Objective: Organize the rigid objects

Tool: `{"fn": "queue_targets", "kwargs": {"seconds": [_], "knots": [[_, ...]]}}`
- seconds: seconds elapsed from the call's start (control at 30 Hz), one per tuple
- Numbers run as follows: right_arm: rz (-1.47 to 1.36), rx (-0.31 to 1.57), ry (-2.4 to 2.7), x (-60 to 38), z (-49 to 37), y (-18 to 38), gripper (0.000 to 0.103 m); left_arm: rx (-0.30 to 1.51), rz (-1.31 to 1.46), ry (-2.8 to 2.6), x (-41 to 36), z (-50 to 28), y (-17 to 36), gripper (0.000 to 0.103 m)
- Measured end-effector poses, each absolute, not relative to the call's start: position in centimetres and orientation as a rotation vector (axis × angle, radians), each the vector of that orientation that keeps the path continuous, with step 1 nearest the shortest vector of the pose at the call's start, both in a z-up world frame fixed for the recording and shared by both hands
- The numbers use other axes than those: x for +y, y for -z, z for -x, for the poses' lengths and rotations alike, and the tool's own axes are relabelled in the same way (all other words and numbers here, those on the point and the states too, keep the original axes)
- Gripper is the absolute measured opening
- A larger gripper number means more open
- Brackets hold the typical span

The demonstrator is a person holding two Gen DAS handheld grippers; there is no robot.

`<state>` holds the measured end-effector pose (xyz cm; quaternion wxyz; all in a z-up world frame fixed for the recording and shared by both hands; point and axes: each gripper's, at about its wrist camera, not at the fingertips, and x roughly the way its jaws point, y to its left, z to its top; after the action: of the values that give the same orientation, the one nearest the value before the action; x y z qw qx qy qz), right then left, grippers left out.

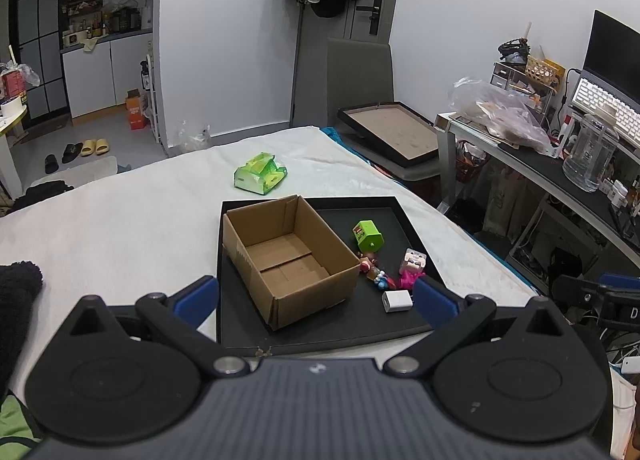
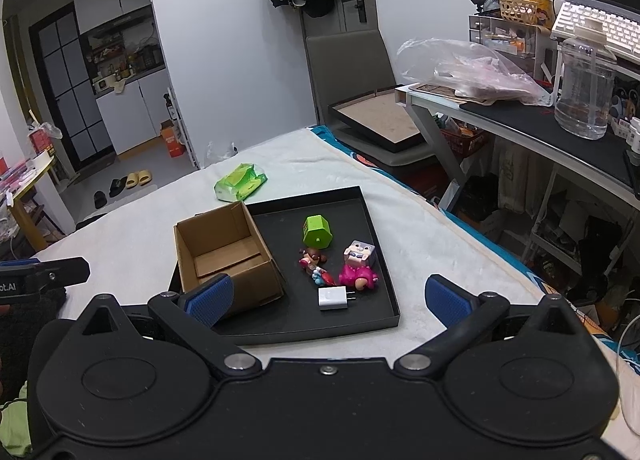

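Two hand-held grippers [image 1: 316, 296] [image 2: 328, 298], ribbed blue pads spread, face a square cardboard box [image 1: 290, 256]

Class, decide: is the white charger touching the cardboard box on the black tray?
Apart. The right wrist view shows bare black tray between the white charger and the cardboard box.

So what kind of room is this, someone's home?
Most likely a small lived-in apartment: a kitchen nook with cabinets at the back, slippers on the floor, and a cluttered desk with a keyboard.
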<state>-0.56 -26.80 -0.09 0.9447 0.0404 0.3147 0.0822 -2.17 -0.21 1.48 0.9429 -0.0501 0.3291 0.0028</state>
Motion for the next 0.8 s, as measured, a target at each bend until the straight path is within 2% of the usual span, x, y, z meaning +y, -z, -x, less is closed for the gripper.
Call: {"fn": "queue_targets", "kwargs": {"seconds": [0.8], "knots": [[-0.076,0.646,-0.159,-26.66,-0.16,0.70,0.103,0.686,0.103,-0.017,-0.13,1.50,-0.78,0.103]]}}
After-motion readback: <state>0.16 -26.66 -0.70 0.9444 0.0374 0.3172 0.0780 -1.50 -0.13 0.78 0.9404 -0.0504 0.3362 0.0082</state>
